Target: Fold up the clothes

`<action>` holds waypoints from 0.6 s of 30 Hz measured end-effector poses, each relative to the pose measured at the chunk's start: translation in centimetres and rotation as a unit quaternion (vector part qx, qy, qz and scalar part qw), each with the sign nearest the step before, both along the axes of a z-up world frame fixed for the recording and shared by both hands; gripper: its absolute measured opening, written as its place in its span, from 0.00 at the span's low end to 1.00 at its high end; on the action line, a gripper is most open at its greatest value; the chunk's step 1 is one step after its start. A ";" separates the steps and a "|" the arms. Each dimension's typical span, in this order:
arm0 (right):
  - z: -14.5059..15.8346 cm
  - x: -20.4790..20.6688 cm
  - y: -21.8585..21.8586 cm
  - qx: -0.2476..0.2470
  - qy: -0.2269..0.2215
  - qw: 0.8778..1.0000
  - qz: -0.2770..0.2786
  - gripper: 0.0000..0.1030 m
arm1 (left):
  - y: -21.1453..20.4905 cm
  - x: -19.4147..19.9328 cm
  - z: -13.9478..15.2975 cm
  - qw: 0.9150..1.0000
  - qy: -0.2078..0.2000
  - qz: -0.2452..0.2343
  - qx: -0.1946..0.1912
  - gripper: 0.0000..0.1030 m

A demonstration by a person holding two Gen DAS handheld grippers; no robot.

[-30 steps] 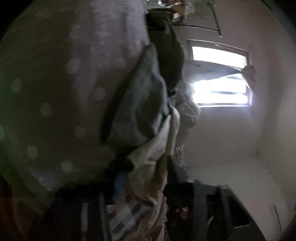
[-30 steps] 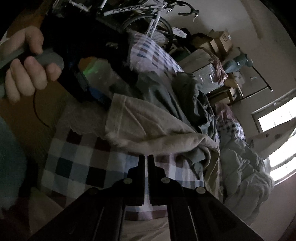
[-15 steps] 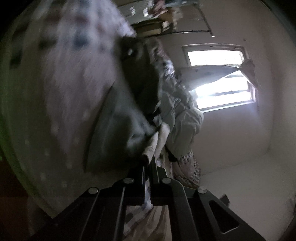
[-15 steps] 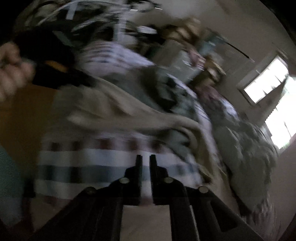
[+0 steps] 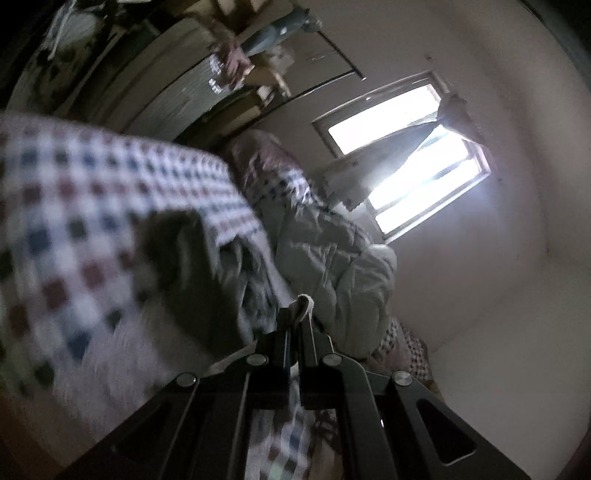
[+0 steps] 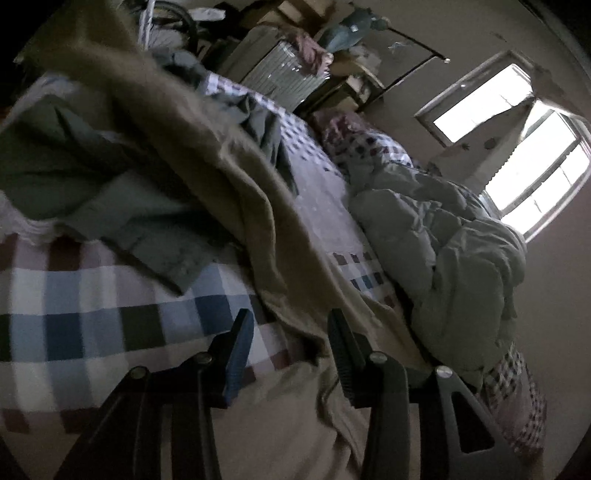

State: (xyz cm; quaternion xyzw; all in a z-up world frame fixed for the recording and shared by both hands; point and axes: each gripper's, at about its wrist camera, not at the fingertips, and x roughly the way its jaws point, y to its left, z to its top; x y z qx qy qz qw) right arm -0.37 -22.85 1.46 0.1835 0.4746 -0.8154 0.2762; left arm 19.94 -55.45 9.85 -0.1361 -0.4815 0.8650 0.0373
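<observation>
My left gripper point(image 5: 295, 325) has its jaws clamped on a pale hem of the tan garment point(image 6: 236, 192); my right gripper point(image 6: 291, 332), jaws just opening, straddles its rumpled near edge on the checkered bedspread point(image 6: 92, 314).

A garment point(image 6: 236, 192) is draping from the upper left of the right wrist view down toward the lower centre, lying over the checked bedspread point(image 6: 92, 314). Another garment point(image 6: 110, 206) is lying left of it on the bedspread. A quilt point(image 6: 450, 251) is sitting bunched at right, with the window point(image 6: 517, 140) behind it. Boxes point(image 6: 295, 11) are piling up along the top.
</observation>
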 end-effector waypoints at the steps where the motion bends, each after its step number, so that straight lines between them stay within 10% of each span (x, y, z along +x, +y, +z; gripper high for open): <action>1: -0.4 -0.3 -0.3 0.005 0.000 1.000 0.003 0.43 | -0.6 -0.6 0.6 1.000 0.006 0.003 -0.002 0.01; 18: 1.0 -2.8 2.3 -0.083 -0.069 0.994 -0.025 0.42 | -5.8 -11.7 4.5 0.999 -0.025 0.047 -0.009 0.01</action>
